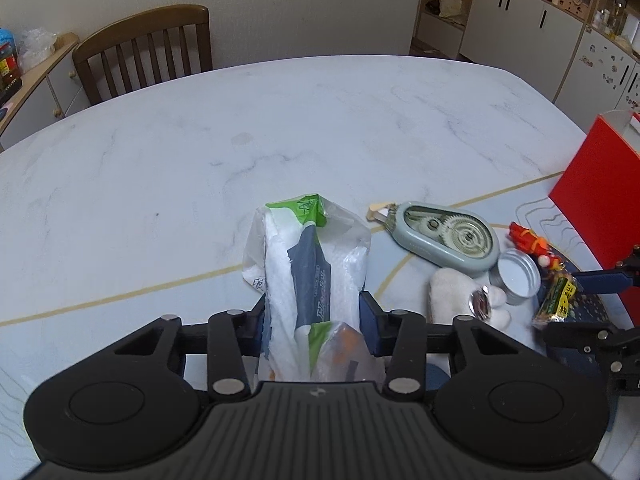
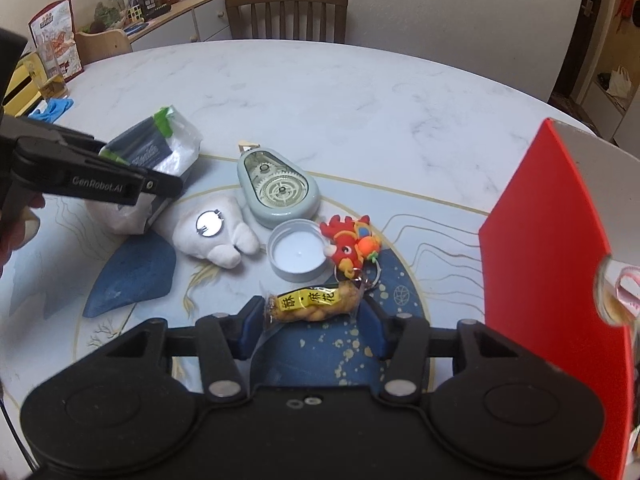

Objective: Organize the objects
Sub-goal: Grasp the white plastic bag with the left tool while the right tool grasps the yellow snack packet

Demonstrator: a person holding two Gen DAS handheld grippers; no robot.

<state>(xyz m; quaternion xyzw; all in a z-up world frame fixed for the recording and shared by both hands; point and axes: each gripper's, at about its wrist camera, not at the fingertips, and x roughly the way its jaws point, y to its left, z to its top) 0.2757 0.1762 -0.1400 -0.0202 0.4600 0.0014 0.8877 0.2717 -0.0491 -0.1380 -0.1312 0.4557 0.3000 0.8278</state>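
My left gripper (image 1: pixel 314 316) is shut on a tissue pack (image 1: pixel 308 264) in clear, white and green wrap, also in the right wrist view (image 2: pixel 160 148). My right gripper (image 2: pixel 312 320) is open, its jaws on either side of a yellow-labelled snack packet (image 2: pixel 310 303), which lies on the table. Beyond it lie a red dragon keychain (image 2: pixel 350 244), a round tin lid (image 2: pixel 298 254), a white plush toy (image 2: pixel 216 232) and a grey correction tape dispenser (image 2: pixel 278 188).
A red box (image 2: pixel 548 260) stands at the right, close to my right gripper. The white marble table (image 1: pixel 280 128) stretches far ahead. A wooden chair (image 1: pixel 148 48) stands behind it. A glass and a blue cloth (image 2: pixel 52 106) are at the far left.
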